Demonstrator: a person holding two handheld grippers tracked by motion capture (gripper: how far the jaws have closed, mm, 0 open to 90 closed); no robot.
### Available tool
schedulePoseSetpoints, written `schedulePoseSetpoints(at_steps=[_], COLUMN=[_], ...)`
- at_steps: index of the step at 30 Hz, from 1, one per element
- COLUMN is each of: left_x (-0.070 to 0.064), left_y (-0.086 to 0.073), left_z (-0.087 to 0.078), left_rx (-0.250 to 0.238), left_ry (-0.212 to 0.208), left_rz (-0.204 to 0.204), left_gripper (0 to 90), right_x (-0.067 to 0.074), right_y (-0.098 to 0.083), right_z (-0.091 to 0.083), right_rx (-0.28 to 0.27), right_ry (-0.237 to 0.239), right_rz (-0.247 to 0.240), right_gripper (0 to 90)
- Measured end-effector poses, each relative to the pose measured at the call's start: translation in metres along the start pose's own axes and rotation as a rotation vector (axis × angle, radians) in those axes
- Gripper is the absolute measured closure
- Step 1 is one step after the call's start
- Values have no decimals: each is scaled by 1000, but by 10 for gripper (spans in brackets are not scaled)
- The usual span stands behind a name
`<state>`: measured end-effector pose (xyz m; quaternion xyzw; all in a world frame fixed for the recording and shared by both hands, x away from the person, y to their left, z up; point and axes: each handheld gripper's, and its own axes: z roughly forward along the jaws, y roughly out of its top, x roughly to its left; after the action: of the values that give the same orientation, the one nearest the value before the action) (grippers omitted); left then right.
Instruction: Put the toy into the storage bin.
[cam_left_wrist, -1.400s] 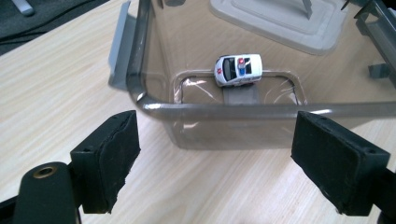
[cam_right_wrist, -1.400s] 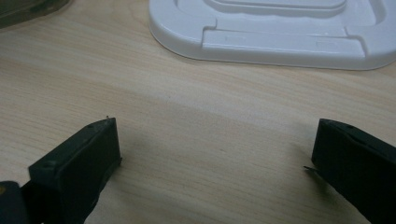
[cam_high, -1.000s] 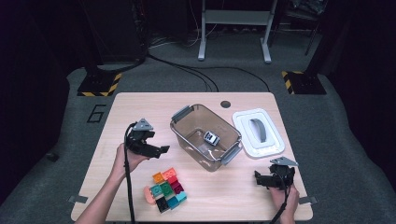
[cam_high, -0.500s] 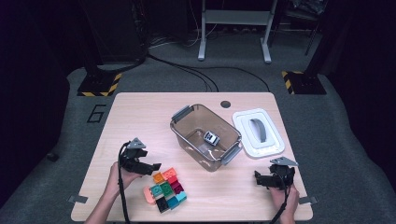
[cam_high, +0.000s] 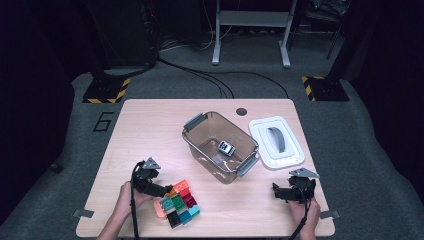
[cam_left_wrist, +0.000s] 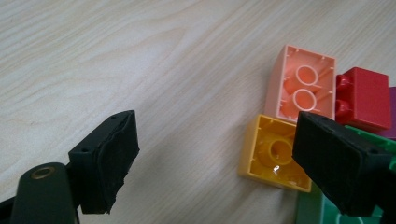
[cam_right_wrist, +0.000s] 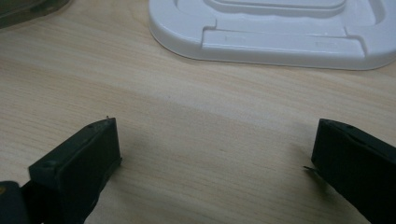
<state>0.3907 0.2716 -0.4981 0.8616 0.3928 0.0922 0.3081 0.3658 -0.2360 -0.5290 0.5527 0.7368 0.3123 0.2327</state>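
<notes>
Down at the left of the table (cam_high: 150, 130), my left gripper (cam_high: 162, 190) sat low against the near edge of the brick cluster (cam_high: 177, 204); its jaws stood wide and had just been closing a little, with bare wood between them for the most part; in the left gripper view the yellow brick (cam_left_wrist: 268, 154), lying hollow side up, sat just inside the right-hand pad without my being able to tell whether it touched; the peach brick (cam_left_wrist: 303, 84) lay just beyond it, also hollow side up, with the red brick (cam_left_wrist: 366, 98) touching its far side and a green brick (cam_left_wrist: 327, 210) under the pad. Further right, the clear bin (cam_high: 220, 147) stood mid-table, a small black-and-white object (cam_high: 226, 148) on its floor; the white lid (cam_high: 276, 141) lay flat just beside the bin. At the far right, my right gripper (cam_high: 280, 192) rested near the front edge, well apart from the lid; its jaws were spread wide over bare wood, nothing between them.
</notes>
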Motion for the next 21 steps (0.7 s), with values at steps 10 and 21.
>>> schedulePoseSetpoints(at_steps=[10,21], left_x=[20,14], left_y=[-2,4], left_z=[0,-7], left_rx=[-17,-39], left_ry=[50,24], left_rz=[-47,-1], left_gripper=[171,188], right_x=[0,0], right_y=[0,0], right_z=[0,0], right_rx=[0,0], right_ry=[0,0], right_rz=[1,0], right_gripper=[4,4])
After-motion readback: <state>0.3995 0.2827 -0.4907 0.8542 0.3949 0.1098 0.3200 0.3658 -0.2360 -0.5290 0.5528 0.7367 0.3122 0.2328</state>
